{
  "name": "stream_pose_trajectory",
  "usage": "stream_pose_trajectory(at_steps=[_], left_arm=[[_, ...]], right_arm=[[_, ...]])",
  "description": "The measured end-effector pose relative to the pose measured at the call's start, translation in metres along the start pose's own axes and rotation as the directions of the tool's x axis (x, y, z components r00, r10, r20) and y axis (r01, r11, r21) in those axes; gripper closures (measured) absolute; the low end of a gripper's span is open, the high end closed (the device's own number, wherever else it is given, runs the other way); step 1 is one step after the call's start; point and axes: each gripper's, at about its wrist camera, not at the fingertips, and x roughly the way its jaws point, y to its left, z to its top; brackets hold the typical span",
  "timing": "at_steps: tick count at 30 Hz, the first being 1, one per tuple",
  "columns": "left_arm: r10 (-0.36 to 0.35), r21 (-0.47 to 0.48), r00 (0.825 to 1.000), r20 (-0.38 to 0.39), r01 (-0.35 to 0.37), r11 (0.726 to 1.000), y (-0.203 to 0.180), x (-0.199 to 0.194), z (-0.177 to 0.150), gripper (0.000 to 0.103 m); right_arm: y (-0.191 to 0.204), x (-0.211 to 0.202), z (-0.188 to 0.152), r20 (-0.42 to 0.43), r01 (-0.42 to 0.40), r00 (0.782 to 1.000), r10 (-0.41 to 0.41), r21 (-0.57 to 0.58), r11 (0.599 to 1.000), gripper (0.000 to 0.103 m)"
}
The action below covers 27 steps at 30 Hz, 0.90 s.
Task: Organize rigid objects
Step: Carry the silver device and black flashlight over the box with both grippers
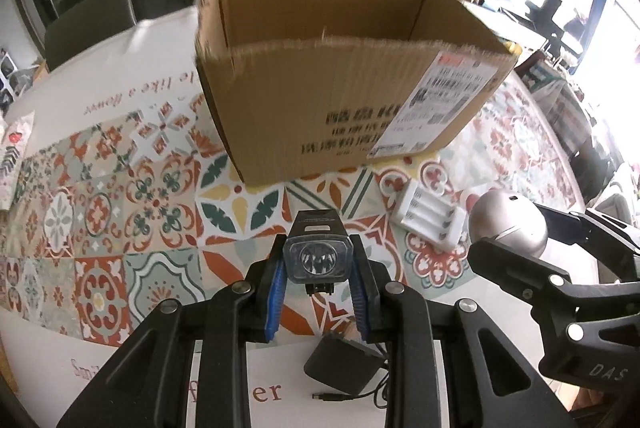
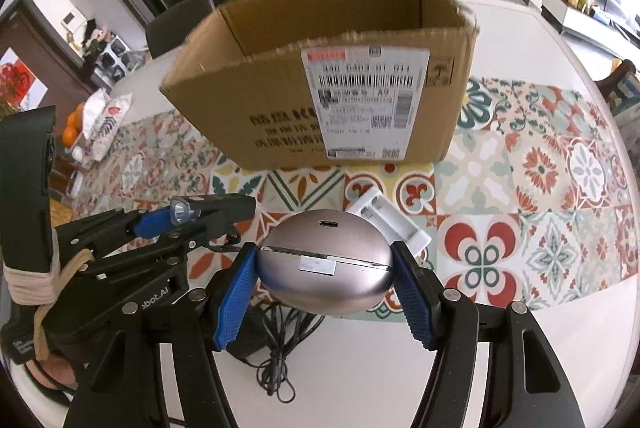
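My left gripper is shut on a black bike light with a clear lens, held above the table in front of the open cardboard box. My right gripper is shut on a silver egg-shaped case, also held above the table, just right of the left gripper. In the left wrist view the silver case and the right gripper's fingers show at the right. In the right wrist view the bike light shows at the left. The box stands open beyond both.
A white battery charger lies on the patterned runner between the grippers and the box; it also shows in the right wrist view. A black adapter with cable lies on the white table near me. Chairs stand behind the box.
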Motion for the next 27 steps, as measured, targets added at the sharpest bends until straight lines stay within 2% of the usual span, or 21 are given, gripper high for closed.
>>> stream_pose_trajectory(at_steps=[8, 17, 27], left_arm=[[0.007, 0.007, 0.994, 0.107, -0.008, 1.0, -0.007, -0.04, 0.016, 0.074], [0.005, 0.011, 0.973, 0.231, -0.007, 1.0, -0.011, -0.088, 0.037, 0.074], [0.023, 0.002, 0.95, 0.312, -0.025, 1.0, -0.01, -0.116, 0.066, 0.074]], right_arm=[[0.003, -0.036, 0.015, 0.088, -0.02, 0.996, 0.021, -0.019, 1.0, 0.037], [0.012, -0.076, 0.033, 0.194, -0.032, 0.98, 0.044, -0.063, 0.997, 0.037], [0.021, -0.103, 0.064, 0.278, -0.021, 0.959, 0.053, -0.117, 0.993, 0.037]])
